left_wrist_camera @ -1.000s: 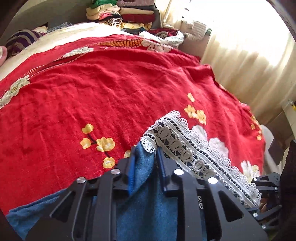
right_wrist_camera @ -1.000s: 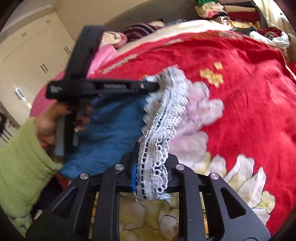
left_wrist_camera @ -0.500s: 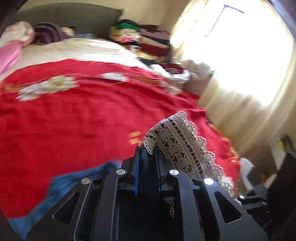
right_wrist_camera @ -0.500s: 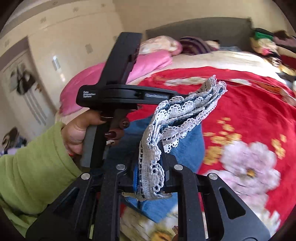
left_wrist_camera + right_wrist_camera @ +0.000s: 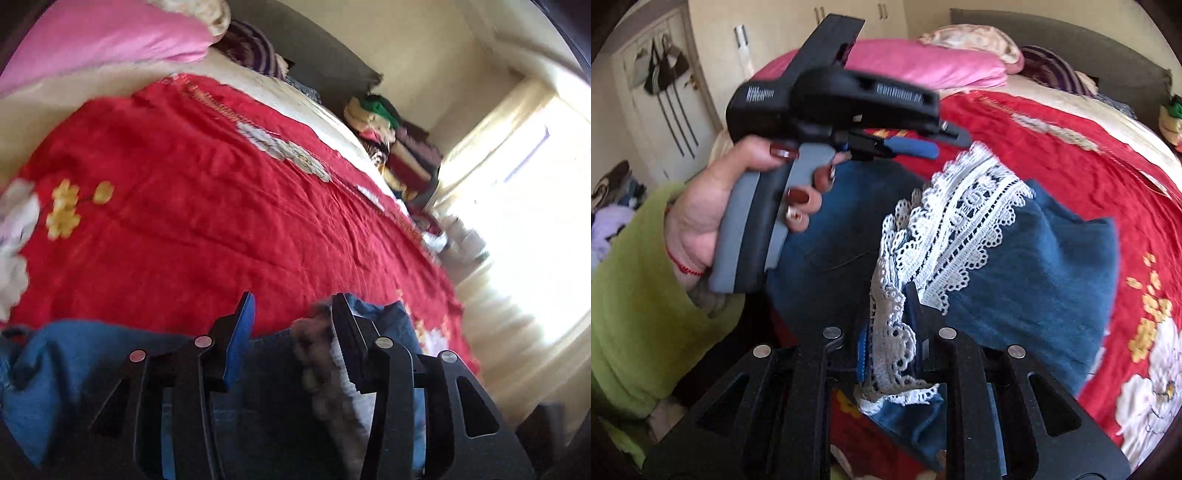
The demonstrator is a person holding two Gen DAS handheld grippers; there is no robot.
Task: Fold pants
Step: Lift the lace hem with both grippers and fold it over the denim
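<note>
Lace trim of the blue pants is clamped by the right gripper at lower centre. The left gripper, whose jaws have just been opening, is parted over loose cloth. The pants are spread on a red blanket.

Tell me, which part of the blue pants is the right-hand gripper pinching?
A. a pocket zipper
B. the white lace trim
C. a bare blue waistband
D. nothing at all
B: in the right wrist view the right gripper has its fingers closed on the white lace trim of the blue pants, with the lace bunched between them.
</note>
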